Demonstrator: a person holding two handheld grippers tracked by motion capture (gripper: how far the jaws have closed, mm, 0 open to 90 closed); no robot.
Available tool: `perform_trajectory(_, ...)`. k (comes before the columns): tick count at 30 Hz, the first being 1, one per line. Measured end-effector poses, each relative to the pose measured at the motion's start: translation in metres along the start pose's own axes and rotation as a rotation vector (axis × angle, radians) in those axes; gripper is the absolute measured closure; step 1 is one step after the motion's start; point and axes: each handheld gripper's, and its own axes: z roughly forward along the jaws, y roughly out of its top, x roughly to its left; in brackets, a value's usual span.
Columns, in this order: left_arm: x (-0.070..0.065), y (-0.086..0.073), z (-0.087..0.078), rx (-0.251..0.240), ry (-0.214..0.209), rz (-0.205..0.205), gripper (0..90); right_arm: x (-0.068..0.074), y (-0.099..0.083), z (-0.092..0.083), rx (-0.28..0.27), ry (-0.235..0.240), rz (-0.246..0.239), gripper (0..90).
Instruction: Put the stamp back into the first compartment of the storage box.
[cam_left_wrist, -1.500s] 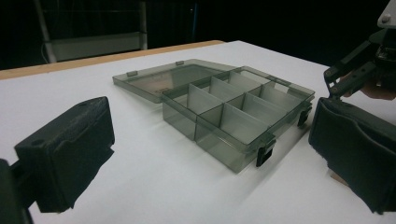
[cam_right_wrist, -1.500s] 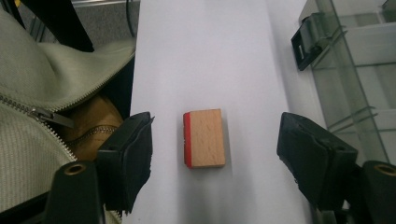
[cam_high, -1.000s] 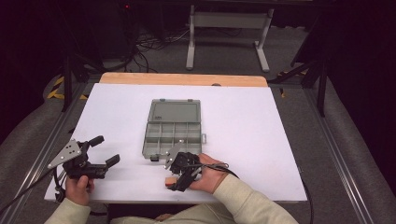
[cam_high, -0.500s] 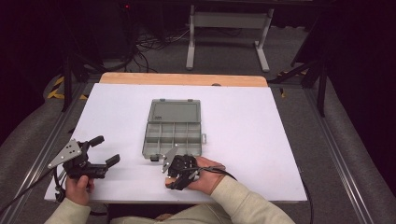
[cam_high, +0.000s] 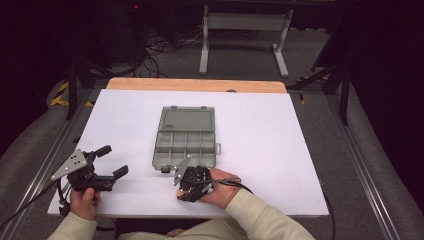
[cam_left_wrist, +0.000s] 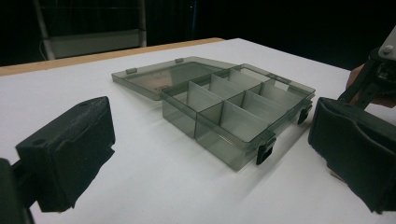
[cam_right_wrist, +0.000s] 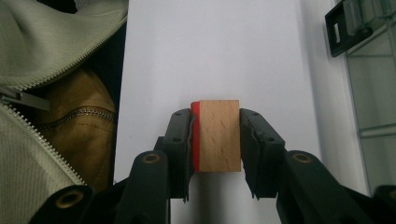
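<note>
Block: small rectangular wooden block with red face, on white table at 6 o'clock of open grey plastic compartment box
Right gripper: jaws just closed, clamping block
Left gripper: jaws apart, empty, 8 o'clock of box

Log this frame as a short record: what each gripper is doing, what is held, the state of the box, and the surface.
right gripper: shut on the wooden block, jaws pressing its two sides after just closing
wooden block: light wood with one red face, at the table's near edge
left gripper: jaws open, holding nothing, left of the box
box: grey see-through plastic, lid laid flat open behind it, compartments look empty
table: white top, wooden strip along the far edge
</note>
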Motion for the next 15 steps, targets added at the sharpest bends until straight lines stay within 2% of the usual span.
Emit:
perform_trajectory(1,0.000,0.000,0.000,0.002,0.000,0.001,1.4,-0.002,0.000,0.000,-0.013,-0.001,-0.021,65.8)
perform_trajectory(4,0.000,0.000,0.000,0.001,-0.001,0.000,1.4,-0.002,0.001,-0.002,-0.018,-0.003,-0.030,65.8)
perform_trajectory(15,0.000,0.000,0.000,0.000,-0.002,0.001,1.4,-0.010,0.006,-0.024,-0.057,-0.042,-0.026,65.7)
